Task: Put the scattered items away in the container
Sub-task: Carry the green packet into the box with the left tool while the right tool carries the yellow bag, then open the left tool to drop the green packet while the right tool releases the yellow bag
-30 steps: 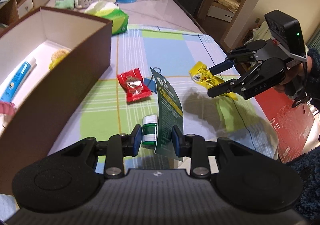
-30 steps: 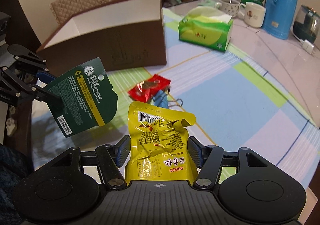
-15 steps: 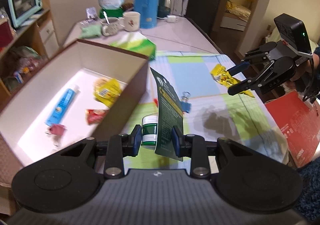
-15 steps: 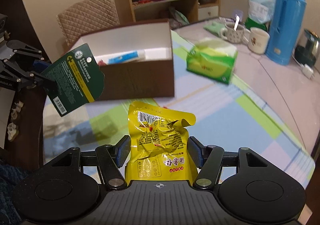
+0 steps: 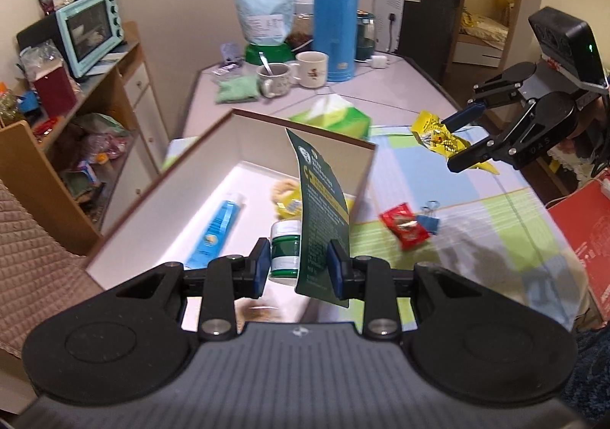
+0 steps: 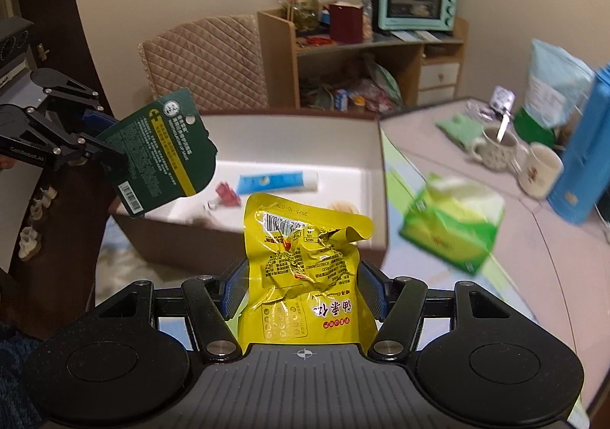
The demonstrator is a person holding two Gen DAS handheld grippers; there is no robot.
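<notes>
We hold the left tool (image 5: pixel 298 267) above the near end of the open box (image 5: pixel 236 132), its fingers clenched on a small green-and-white jar (image 5: pixel 285 250) with a dark green card (image 5: pixel 323 223) standing upright against it. From the right wrist view the same card (image 6: pixel 164 154) hangs over the box's near left corner, gripped by the left tool (image 6: pixel 101 139).

Our right tool (image 6: pixel 303 292) is clenched on a crumpled yellow snack packet (image 6: pixel 305 261), held in the air over the checked cloth (image 5: pixel 488 208) on the bench, beside the box's right wall. From the left wrist view that right tool (image 5: pixel 463 139) and its packet (image 5: pixel 438 133) sit well above the cloth, just past the box's far right corner.

Inside the box lie a blue tube (image 6: pixel 276 181), a pink clip (image 6: pixel 227 194) and a yellow packet (image 5: pixel 284 196) near the far wall. A red sweet wrapper (image 5: pixel 404 225) and a blue binder clip (image 5: pixel 429 219) lie touching on the cloth, beside the box's right wall. A green tissue box (image 6: pixel 453 223) sits toward the far end of the bench, with two mugs (image 5: pixel 293 72) and a blue flask (image 5: pixel 333 21) beyond it.
</notes>
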